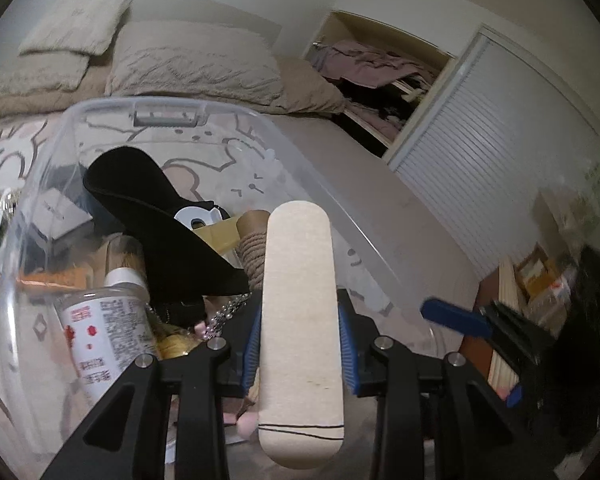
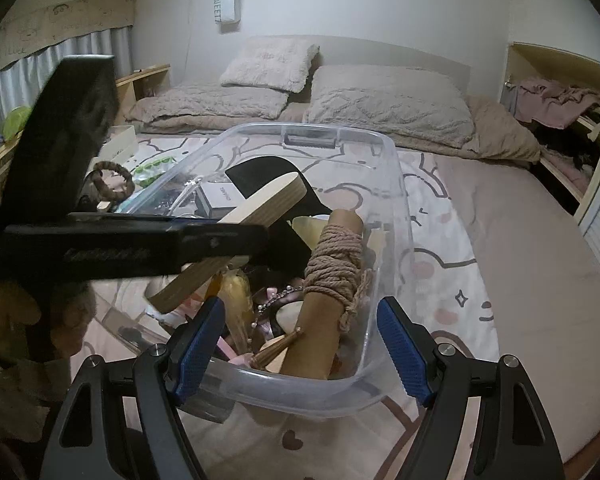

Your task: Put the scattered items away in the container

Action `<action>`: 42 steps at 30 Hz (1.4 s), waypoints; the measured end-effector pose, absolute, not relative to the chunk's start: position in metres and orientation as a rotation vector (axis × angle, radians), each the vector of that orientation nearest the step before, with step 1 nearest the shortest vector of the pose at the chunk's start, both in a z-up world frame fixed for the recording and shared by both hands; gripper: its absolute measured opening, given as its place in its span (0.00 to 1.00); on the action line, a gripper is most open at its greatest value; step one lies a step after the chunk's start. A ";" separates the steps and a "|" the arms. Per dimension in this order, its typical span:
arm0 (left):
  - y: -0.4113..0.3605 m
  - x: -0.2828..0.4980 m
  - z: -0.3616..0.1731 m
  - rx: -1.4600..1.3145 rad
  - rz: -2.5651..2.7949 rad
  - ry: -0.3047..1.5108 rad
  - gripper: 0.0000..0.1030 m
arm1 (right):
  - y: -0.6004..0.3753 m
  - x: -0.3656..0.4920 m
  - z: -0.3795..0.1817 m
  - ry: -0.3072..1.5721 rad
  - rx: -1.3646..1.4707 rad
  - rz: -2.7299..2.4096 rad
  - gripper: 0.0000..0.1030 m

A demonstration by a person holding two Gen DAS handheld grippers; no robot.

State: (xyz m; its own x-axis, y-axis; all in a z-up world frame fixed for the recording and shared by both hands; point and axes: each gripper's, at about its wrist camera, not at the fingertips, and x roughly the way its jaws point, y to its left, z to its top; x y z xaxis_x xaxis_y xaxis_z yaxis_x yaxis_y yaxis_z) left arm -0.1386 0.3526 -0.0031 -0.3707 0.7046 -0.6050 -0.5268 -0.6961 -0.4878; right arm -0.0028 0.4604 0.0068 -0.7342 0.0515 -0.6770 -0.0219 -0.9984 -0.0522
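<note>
Left wrist view: the left tongs pointed fwd and down over the near corner of the clear plastic bin, which sat on the bed. Its blue pads were clamped on both sides of a pale wooden block, long w/ rounded ends, running straight out along the fingers, its far end above the bin's contents. Inside the bin: a black felt piece, a twine-wrapped cardboard tube, a white bottle w/ red print against the near wall, a small white box. At the right edge the right tongs' blue fingertip showed, blurred, outside the bin. Right wrist view: the right tongs were angled down at the bin's near short wall, jaws standing wide apart w/ nothing between the pads, one finger on each side of that wall's middle; whether they touched the rim I couldn't tell. The left tongs came in from the left across the bin's long edge, roughly level in frame, holding the wooden block tilted, upper end over the bin interior, lower end toward the near left. The tube leaned up against the near wall. A woven ring lay on the bed left of the bin.
</note>
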 end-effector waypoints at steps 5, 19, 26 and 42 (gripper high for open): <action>0.363 -0.141 0.001 -1.076 2.135 -0.306 0.32 | 0.467 -0.001 0.011 -0.042 -1.104 2.893 0.76; 0.334 -0.140 0.005 -1.077 2.235 -0.304 0.83 | 0.468 -0.001 0.010 -0.037 -1.094 2.887 0.76; 0.328 -0.132 0.004 -1.061 2.266 -0.221 0.83 | 0.465 0.000 0.009 -0.047 -1.096 2.889 0.76; 0.304 -0.119 0.014 -1.001 2.365 -0.100 0.83 | 0.461 0.003 0.019 -0.011 -1.030 2.885 0.76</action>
State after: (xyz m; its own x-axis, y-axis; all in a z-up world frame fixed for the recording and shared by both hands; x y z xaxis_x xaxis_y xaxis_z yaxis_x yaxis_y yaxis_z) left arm -0.1188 0.3038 0.0136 -0.5619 0.5253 -0.6389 -0.4697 -0.8385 -0.2763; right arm 0.0025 0.4608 0.0189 -0.7711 0.0763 -0.6322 -0.0714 -0.9969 -0.0332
